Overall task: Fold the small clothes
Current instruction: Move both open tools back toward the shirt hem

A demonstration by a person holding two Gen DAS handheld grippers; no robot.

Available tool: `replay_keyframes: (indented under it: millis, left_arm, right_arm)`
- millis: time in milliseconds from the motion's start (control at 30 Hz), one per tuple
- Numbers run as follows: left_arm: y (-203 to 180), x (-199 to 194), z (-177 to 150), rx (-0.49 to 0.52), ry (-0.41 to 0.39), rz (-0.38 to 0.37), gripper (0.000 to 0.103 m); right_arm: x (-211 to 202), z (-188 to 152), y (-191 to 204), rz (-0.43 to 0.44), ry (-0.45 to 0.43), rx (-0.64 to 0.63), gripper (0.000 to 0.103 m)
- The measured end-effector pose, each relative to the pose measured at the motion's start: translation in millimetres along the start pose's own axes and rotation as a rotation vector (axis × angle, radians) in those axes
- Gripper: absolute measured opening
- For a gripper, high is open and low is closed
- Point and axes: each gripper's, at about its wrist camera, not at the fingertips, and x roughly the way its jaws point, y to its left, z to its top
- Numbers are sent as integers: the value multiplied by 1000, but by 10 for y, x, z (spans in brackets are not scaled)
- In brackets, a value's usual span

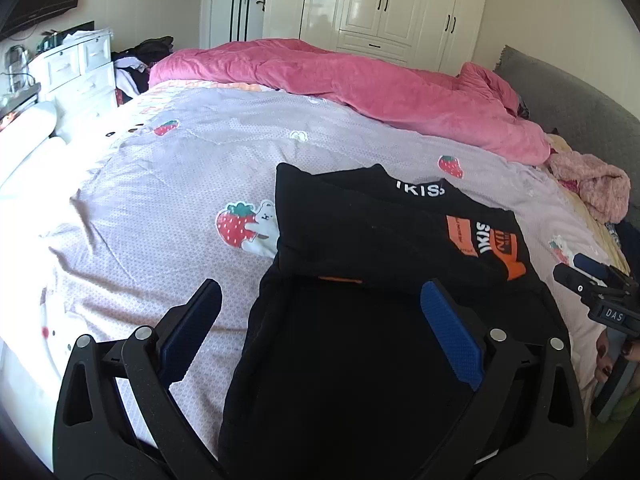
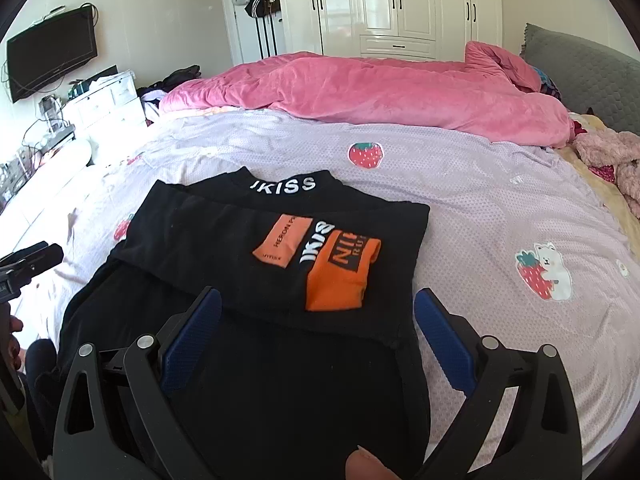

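A small black shirt (image 1: pixel 360 240) with orange patches and white "IKISS" lettering lies part-folded on the lilac strawberry-print bed sheet (image 1: pixel 180 168); it also shows in the right wrist view (image 2: pixel 248 240). Its far part is folded over the near part. My left gripper (image 1: pixel 320 296) is open and empty, hovering over the shirt's near left edge. My right gripper (image 2: pixel 316 304) is open and empty over the shirt's near right part. The right gripper shows at the right edge of the left wrist view (image 1: pixel 592 280). The left gripper shows at the left edge of the right wrist view (image 2: pixel 32 260).
A pink duvet (image 2: pixel 360 92) is bunched across the far side of the bed. A fluffy pink garment (image 1: pixel 592 184) lies at the right by the grey headboard (image 2: pixel 580 68). White drawers (image 1: pixel 80 68) stand at the left, a white wardrobe (image 2: pixel 400 4) behind.
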Motion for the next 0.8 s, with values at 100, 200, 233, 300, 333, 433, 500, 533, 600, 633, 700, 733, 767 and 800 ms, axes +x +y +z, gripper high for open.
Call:
replay_keyframes:
  millis: [100, 200, 233, 300, 333, 433, 500, 533, 600, 633, 700, 733, 767, 800]
  left_arm:
    - [-8, -29, -73, 17, 11, 9, 94]
    - [17, -68, -123, 23, 17, 17, 94]
    - [35, -83, -142, 22, 19, 21, 94]
    - [76, -111, -175, 20, 20, 28, 94]
    - [104, -124, -193, 17, 22, 31, 94]
    - [203, -161, -254, 2, 31, 43, 94]
    - [269, -183, -292, -7, 36, 52, 94]
    - [300, -193, -312, -11, 38, 56, 94]
    - [352, -200, -341, -24, 47, 62, 94]
    - [379, -203, -356, -30, 50, 66, 94]
    - [413, -217, -375, -34, 49, 70, 94]
    - [425, -224, -386, -35, 50, 72, 94]
    - [435, -229, -396, -37, 50, 74, 94]
    - [453, -231, -409, -41, 53, 76, 94]
  right_arm:
    - [-31, -57, 22, 2, 8, -8, 96]
    - [-54, -127, 43, 2, 20, -17, 96]
    - [-62, -144, 45, 3, 22, -17, 96]
    - [-81, -184, 54, 6, 31, -21, 96]
    - [-92, -202, 55, 6, 33, -25, 96]
    - [-126, -263, 65, 5, 43, -31, 96]
    - [-133, -299, 68, 4, 50, -31, 96]
    - [-136, -317, 72, 6, 56, -30, 96]
    - [-137, -343, 84, 8, 61, -31, 96]
    - [-140, -353, 88, 8, 63, -32, 96]
    - [-154, -377, 101, 11, 64, -36, 96]
    - [-161, -385, 106, 11, 64, -37, 96]
    - [-167, -393, 109, 11, 65, -39, 96]
    - [-178, -408, 115, 11, 67, -39, 96]
